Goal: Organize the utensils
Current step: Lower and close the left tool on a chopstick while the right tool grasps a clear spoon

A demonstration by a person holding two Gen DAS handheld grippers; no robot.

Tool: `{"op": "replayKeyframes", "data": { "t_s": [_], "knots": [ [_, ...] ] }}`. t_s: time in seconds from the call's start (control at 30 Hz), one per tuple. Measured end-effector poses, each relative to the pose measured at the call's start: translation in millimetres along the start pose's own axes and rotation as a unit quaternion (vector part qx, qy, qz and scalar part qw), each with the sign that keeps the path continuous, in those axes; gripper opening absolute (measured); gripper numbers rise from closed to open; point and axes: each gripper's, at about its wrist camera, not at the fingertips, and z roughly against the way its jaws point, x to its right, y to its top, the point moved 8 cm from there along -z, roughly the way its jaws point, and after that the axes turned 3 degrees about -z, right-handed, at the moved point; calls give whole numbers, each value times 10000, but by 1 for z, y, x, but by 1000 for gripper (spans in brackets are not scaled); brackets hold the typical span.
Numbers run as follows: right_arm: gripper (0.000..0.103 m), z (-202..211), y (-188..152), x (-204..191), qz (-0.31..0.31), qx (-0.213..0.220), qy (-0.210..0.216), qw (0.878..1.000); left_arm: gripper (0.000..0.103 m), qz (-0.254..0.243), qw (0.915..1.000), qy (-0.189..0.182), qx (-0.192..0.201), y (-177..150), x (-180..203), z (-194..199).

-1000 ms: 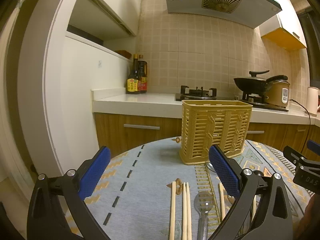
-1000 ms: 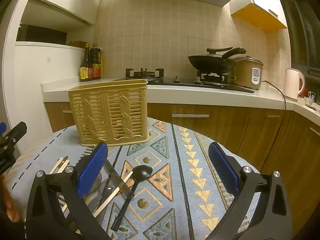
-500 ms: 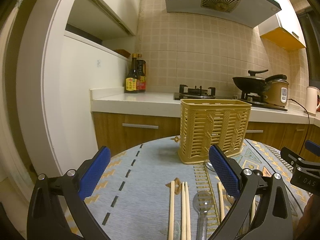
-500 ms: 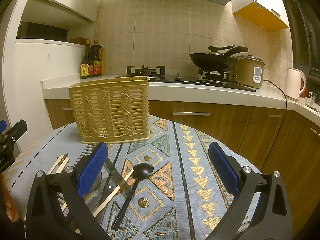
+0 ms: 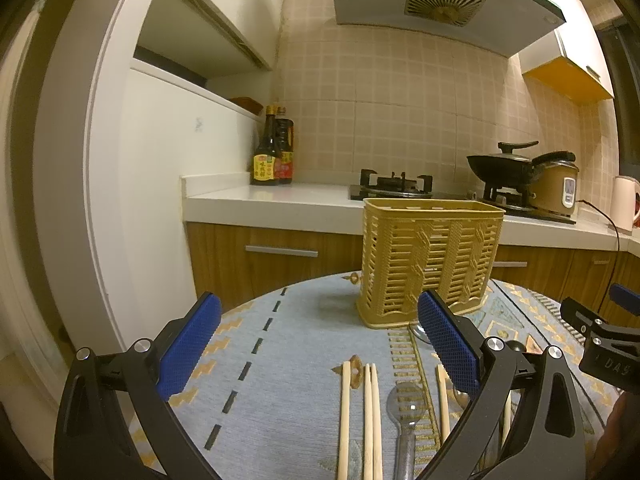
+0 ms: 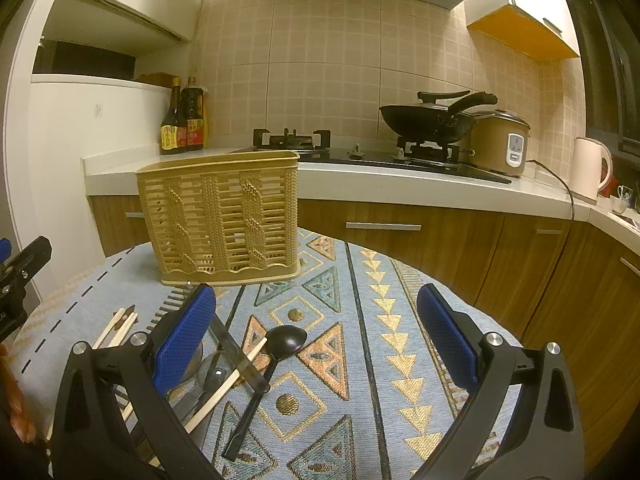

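A yellow slatted utensil basket [image 5: 430,260] [image 6: 224,216] stands upright on the patterned tablecloth [image 6: 360,320]. Wooden chopsticks [image 5: 360,412] [image 6: 120,324] and a clear plastic spoon [image 5: 406,412] lie flat on the cloth in front of it. A black spoon [image 6: 276,356] lies further right, beside a loose chopstick [image 6: 228,384] and a dark clear utensil [image 6: 236,352]. My left gripper [image 5: 318,344] hovers open above the chopsticks with nothing between its pads. My right gripper [image 6: 316,340] is open too, over the black spoon's side of the table.
Behind the table runs a white kitchen counter [image 5: 280,200] with wooden drawers, sauce bottles [image 5: 274,152], a gas stove [image 6: 292,140], a black wok [image 6: 432,116], a rice cooker [image 6: 500,140] and a kettle [image 6: 590,168]. A white cabinet wall [image 5: 152,184] stands at the left.
Both grippers have tilted or risen slightly, so the basket and counter sit a little lower in view. Nothing on the table has moved and both grippers stay open.
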Motion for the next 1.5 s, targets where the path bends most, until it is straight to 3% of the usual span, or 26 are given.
{"op": "replayKeyframes", "data": {
  "t_s": [0.17, 0.27, 0.33, 0.43, 0.5, 0.57, 0.63, 0.67, 0.77, 0.93, 1.03, 1.13, 1.3, 1.4, 1.5],
  "knots": [
    [95, -2, -1, 0, 32, -45, -79, 10000, 95, 228, 9993, -104, -269, -5, -8, -8],
    [95, -5, -2, 1, 38, -146, -38, 9999, 95, 412, 9965, -401, -613, -9, -15, -16],
    [95, -7, -4, 3, -20, -233, 6, 9997, 94, 410, 9905, -749, -1080, -14, -20, -25],
    [95, -14, -7, 6, -141, -590, 156, 9980, 78, 252, 9731, -1257, -1915, -25, -23, -40],
    [95, -21, -10, 4, -187, -936, 330, 9949, 75, 263, 9540, -1605, -2520, -36, -26, -50],
    [95, -28, -9, 0, -186, -1277, 555, 9901, 66, 353, 9324, -2041, -2962, -47, -23, -59],
    [95, -32, -3, -3, -186, -1504, 772, 9854, 48, 299, 9187, -2186, -3276, -59, -18, -64],
    [95, -35, 2, -5, -152, -1621, 896, 9826, 47, 154, 9109, -2195, -3491, -65, -14, -69],
    [95, -45, 14, -14, 105, -1912, 1120, 9751, 45, -190, 9053, -2137, -3666, -68, -2, -76],
    [85, -72, 18, -41, 674, -2592, 1482, 9520, 28, -242, 8803, -2267, -4161, -74, 10, -98],
    [79, -88, 11, -61, 852, -3026, 1807, 9319, 24, -366, 8771, -2183, -4263, -77, 13, -108],
    [72, -106, -2, -77, 987, -3467, 1948, 9122, 17, -444, 8684, -2194, -4425, -81, 16, -114],
    [65, -129, -16, -97, 1071, -3838, 2089, 8931, 16, -674, 8667, -2163, -4445, -81, 24, -124],
    [60, -142, -25, -106, 1051, -4062, 2138, 8822, 11, -884, 8667, -2095, -4439, -79, 27, -126],
    [56, -149, -32, -114, 1143, -4129, 2141, 8778, 7, -995, 8676, -2078, -4407, -80, 29, -129]
  ]
}}
